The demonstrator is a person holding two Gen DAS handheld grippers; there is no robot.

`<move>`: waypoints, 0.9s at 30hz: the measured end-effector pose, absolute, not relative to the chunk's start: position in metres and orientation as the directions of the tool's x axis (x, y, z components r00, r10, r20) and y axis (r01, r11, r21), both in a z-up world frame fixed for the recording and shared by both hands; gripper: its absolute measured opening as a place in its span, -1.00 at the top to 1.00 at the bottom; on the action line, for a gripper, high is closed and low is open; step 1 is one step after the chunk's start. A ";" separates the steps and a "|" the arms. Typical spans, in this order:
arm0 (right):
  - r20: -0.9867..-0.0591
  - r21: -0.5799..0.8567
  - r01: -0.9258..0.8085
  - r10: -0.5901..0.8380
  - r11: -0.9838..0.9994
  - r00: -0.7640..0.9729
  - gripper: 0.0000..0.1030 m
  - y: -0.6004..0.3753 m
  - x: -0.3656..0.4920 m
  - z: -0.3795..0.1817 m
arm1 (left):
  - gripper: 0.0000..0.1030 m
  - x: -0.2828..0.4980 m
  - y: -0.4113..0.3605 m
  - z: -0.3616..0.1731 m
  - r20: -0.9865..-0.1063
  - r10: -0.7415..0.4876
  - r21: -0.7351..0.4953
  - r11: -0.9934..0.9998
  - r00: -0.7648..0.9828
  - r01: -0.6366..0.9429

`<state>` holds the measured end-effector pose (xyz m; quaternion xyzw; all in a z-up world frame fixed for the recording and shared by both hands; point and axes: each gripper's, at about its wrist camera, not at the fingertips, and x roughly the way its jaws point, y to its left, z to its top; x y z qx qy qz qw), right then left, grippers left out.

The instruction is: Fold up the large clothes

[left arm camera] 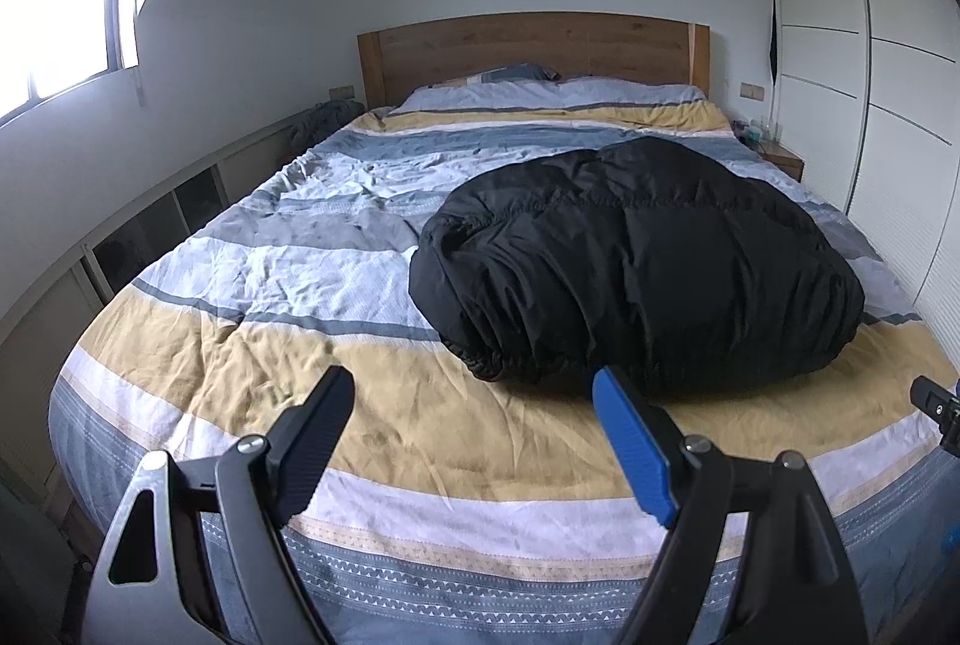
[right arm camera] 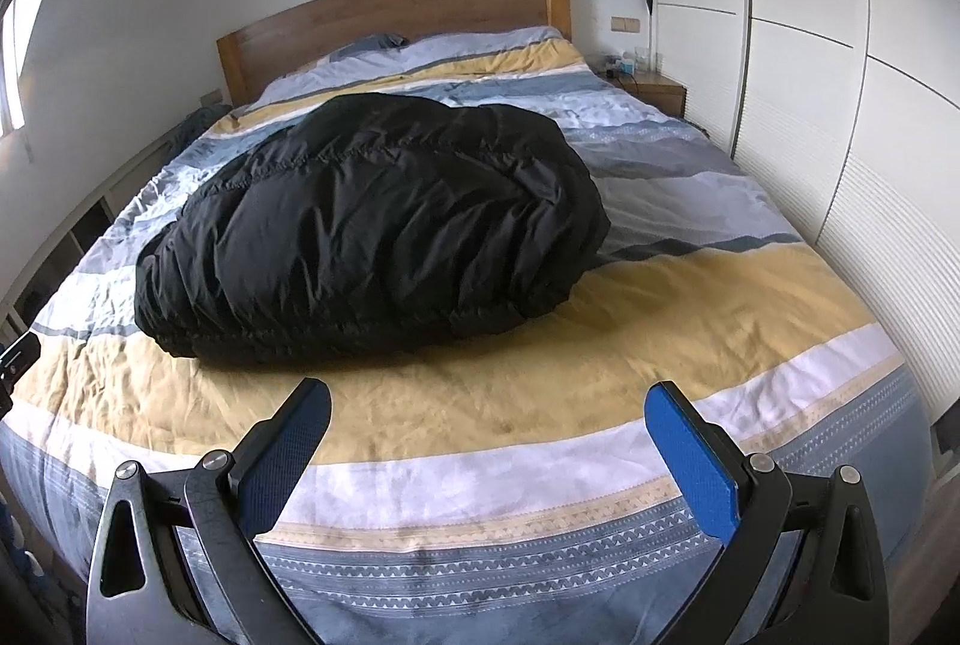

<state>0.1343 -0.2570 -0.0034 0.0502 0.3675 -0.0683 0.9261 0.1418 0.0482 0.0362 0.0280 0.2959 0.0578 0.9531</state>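
Both tools are hanging at the foot of the bed w/ jaws spread wide, nothing in them: left gripper, right gripper, prob. squaring up before a grab. Beyond them the puffy black quilted down jacket is lying bundled on the striped blue, yellow & white duvet, nearer the foot. Farthest back, the wooden headboard is standing against the wall.

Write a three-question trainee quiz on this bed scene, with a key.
1. True or false: the black puffy jacket lies bundled on the striped duvet.
2. The left gripper is: A open, B shut on fabric.
3. What stands at the bed's far end?

Key: 1 true. 2 A, as is the right gripper; neither touches the jacket. 3 The wooden headboard.
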 end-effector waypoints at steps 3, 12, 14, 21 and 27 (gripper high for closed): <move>-0.696 0.035 0.164 -0.094 0.986 0.712 -0.99 -0.258 0.135 -0.008 | -0.58 0.143 0.048 0.033 -0.568 0.125 0.086 0.992 0.814 -0.092; -0.709 0.026 0.166 -0.098 0.986 0.698 -0.99 -0.263 0.136 -0.016 | -0.58 0.145 0.048 0.028 -0.573 0.126 0.090 0.992 0.810 -0.090; -0.709 0.022 0.167 -0.102 0.986 0.698 -0.99 -0.263 0.136 -0.017 | -0.58 0.145 0.048 0.028 -0.572 0.127 0.092 0.992 0.810 -0.091; -0.706 0.018 0.167 -0.106 0.986 0.700 -0.99 -0.263 0.135 -0.016 | -0.58 0.144 0.048 0.025 -0.574 0.125 0.090 0.992 0.809 -0.089; -0.705 0.015 0.165 -0.107 0.986 0.701 -0.99 -0.264 0.135 -0.016 | -0.58 0.144 0.048 0.026 -0.574 0.126 0.090 0.992 0.809 -0.090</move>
